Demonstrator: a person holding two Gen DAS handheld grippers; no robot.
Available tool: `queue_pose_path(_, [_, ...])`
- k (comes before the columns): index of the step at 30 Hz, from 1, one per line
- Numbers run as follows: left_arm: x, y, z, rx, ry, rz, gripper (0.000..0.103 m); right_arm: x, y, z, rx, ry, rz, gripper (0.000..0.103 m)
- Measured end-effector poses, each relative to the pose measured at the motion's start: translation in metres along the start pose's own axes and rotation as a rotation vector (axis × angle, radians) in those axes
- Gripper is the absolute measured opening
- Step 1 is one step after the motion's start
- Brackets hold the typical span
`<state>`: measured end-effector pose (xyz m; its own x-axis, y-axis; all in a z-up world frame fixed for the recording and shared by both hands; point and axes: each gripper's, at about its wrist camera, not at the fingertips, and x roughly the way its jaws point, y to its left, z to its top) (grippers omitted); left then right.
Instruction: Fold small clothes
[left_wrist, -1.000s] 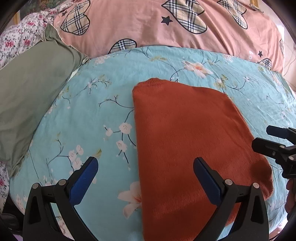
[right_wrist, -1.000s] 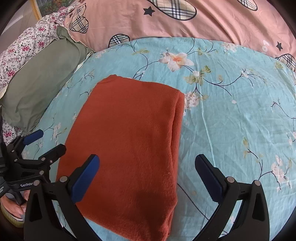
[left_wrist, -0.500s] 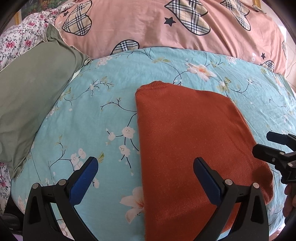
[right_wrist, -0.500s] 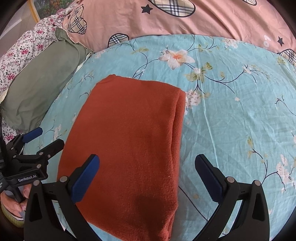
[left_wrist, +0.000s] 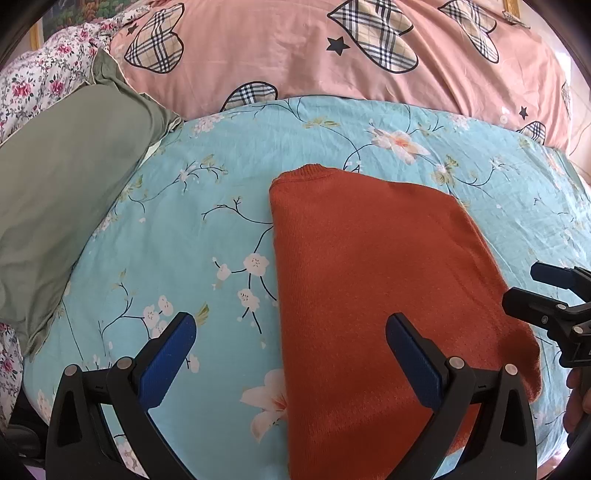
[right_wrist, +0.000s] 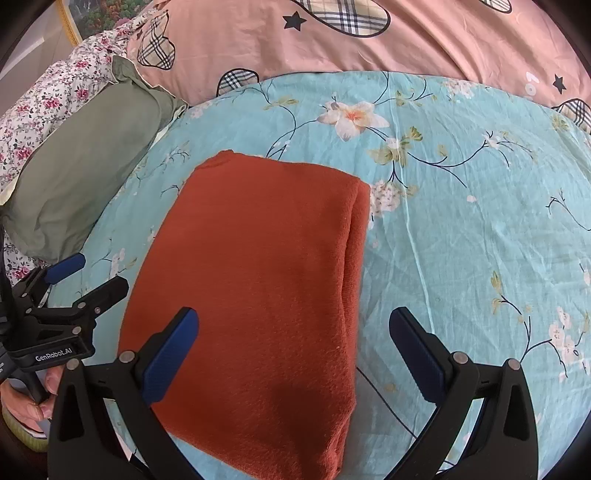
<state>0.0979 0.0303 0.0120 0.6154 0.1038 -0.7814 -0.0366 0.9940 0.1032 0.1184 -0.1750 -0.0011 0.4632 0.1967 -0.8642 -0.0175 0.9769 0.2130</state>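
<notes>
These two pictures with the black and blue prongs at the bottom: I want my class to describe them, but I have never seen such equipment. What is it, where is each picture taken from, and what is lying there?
A person holds a two-finger grasping tool in each hand, and a wide-angle camera on each looks forward along its fingers. One picture comes from the left tool, the other from the right tool; each also catches the other tool at its edge. Both tools are open and hold nothing. Between them a rust-orange knitted garment, folded into a neat rectangle, lies on a light blue flowered sheet. Behind are a green pillow and a pink quilt with plaid hearts.
</notes>
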Motion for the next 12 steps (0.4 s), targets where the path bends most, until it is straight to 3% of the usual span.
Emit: queue_pose_path(12, [-0.005, -0.0017, -0.0004, 0.006, -0.011, -0.012, 0.103, -0.0046, -0.001, -0.0005, 0.006, -0.007, 0.001, 0.103])
